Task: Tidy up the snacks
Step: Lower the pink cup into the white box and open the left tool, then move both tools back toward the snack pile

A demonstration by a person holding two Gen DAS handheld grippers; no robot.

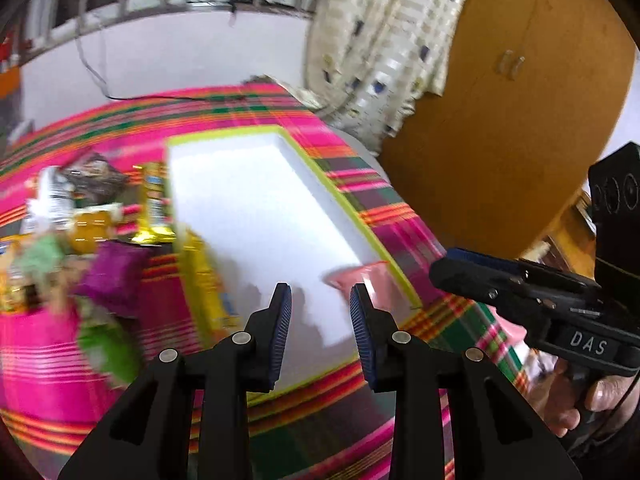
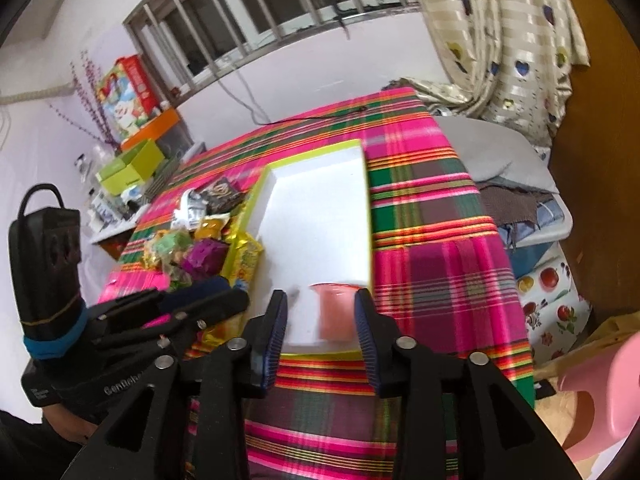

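A white tray with a yellow-green rim [image 1: 344, 200] [image 2: 368, 200] lies on the plaid-covered table [image 1: 60, 340] [image 2: 440, 260]. One pink packet [image 1: 356, 276] [image 2: 338, 312] lies in the tray's near right corner. A heap of snack packets [image 1: 100, 220] [image 2: 200, 240] sits left of the tray, with a purple one [image 1: 112, 276] and a yellow one [image 1: 208, 280] leaning on the rim. My left gripper [image 1: 322, 300] [image 2: 236, 298] hovers over the tray's near end, jaws apart and empty. My right gripper [image 2: 321, 300] [image 1: 440, 268] stands open above the pink packet, not touching it.
A wooden cupboard [image 1: 500, 120] and a patterned curtain [image 1: 380, 40] stand behind the table's right side. Boxes and clutter [image 2: 128, 164] fill a low shelf at the far left. A pink plastic chair [image 2: 608, 392] and stacked bedding [image 2: 520, 200] are to the right.
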